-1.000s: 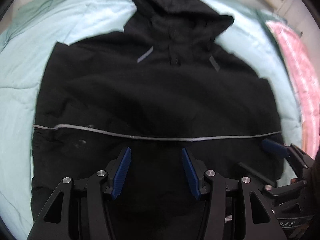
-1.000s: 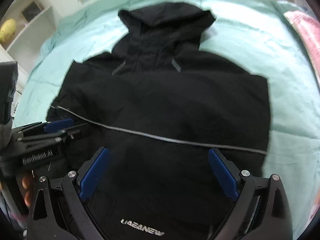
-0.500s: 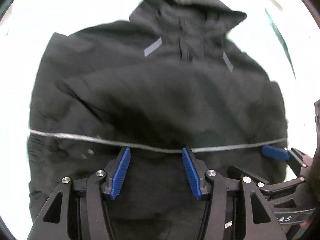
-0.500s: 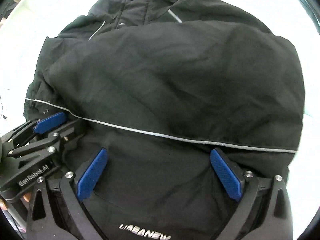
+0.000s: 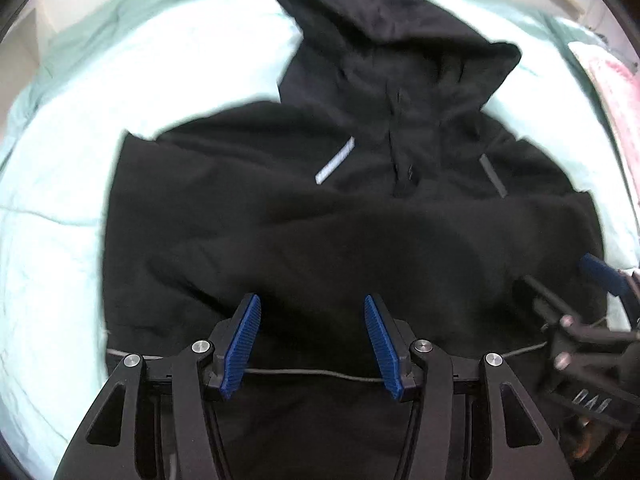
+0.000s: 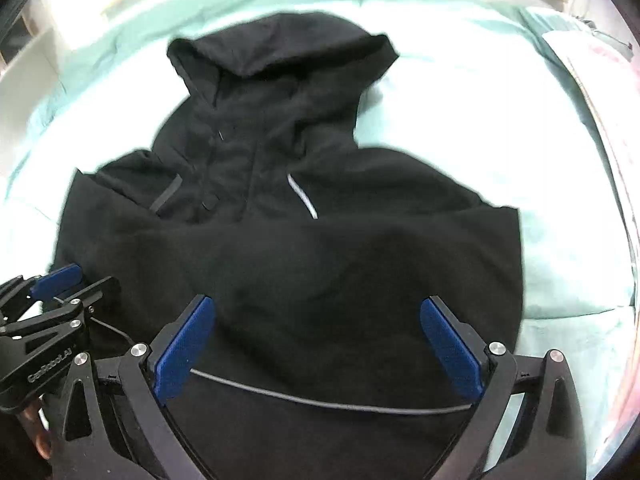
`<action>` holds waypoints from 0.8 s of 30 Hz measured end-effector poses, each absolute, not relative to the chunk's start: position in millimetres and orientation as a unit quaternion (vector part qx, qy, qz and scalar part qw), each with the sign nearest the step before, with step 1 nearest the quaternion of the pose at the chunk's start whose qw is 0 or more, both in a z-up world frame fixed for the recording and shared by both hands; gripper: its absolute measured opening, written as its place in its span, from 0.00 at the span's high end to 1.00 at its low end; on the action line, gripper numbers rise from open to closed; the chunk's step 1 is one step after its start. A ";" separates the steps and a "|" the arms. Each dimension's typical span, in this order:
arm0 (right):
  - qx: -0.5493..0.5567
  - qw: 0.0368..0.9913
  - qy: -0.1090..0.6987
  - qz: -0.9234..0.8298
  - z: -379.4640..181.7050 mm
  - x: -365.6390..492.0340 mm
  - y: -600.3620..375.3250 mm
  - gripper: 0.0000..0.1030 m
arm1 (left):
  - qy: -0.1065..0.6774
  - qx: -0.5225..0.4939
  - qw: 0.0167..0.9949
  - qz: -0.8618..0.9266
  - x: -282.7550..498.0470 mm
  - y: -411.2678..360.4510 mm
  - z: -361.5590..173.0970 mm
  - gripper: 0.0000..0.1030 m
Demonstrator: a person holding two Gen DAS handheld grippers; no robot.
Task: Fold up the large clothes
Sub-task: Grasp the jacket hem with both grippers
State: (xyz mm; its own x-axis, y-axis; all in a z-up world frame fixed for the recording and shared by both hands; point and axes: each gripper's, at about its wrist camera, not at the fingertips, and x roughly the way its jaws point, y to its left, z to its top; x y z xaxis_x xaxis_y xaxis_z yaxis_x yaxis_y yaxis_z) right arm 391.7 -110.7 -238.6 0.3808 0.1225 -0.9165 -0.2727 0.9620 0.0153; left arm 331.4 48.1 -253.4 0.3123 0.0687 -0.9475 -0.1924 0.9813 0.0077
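A black hooded jacket [image 5: 360, 232] lies front-up on a pale green bedspread [image 5: 160, 80], its hood [image 5: 400, 40] at the far end. A thin grey piping line [image 5: 312, 372] crosses its lower part. My left gripper [image 5: 310, 300] hovers over that lower part, jaws half apart, black fabric below them and nothing pinched. My right gripper [image 6: 316, 302] stands wide open over the same jacket [image 6: 320, 248], the piping [image 6: 320, 402] running behind its fingers. Each gripper shows in the other's view: the right gripper [image 5: 600, 274] at the jacket's right edge, the left gripper [image 6: 56, 280] at its left edge.
The bedspread [image 6: 500, 120] spreads on all sides of the jacket. A pink cloth [image 5: 616, 92] lies along the right edge. Pale furniture [image 6: 36, 60] stands past the bed's far left corner.
Both grippers have moved forward over the jacket toward the hood. The grey piping has slid down to the finger bases and the logo near the hem has left view. Jaw widths look unchanged.
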 end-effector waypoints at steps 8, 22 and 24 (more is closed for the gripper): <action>-0.091 0.766 0.620 0.141 -287.1 409.6 -103.2 0.00 | 0.593 0.009 0.798 0.110 346.6 36.1 -282.9 0.43; -0.034 0.745 0.637 0.194 -229.9 396.8 -121.2 0.00 | 0.577 -0.153 0.797 0.090 295.8 101.9 -205.3 0.40; 0.011 0.780 0.597 0.185 -182.3 402.3 -141.3 0.00 | 0.549 -0.154 0.816 0.096 287.5 114.8 -176.1 0.40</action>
State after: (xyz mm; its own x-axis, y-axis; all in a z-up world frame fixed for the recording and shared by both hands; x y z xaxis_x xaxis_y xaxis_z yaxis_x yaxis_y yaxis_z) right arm 402.3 -141.3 -182.3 0.2184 0.3021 -0.9279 -0.2753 0.9313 0.2384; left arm 287.5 114.8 -176.1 0.3784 -0.0129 -0.9256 -0.3258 0.9341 -0.1462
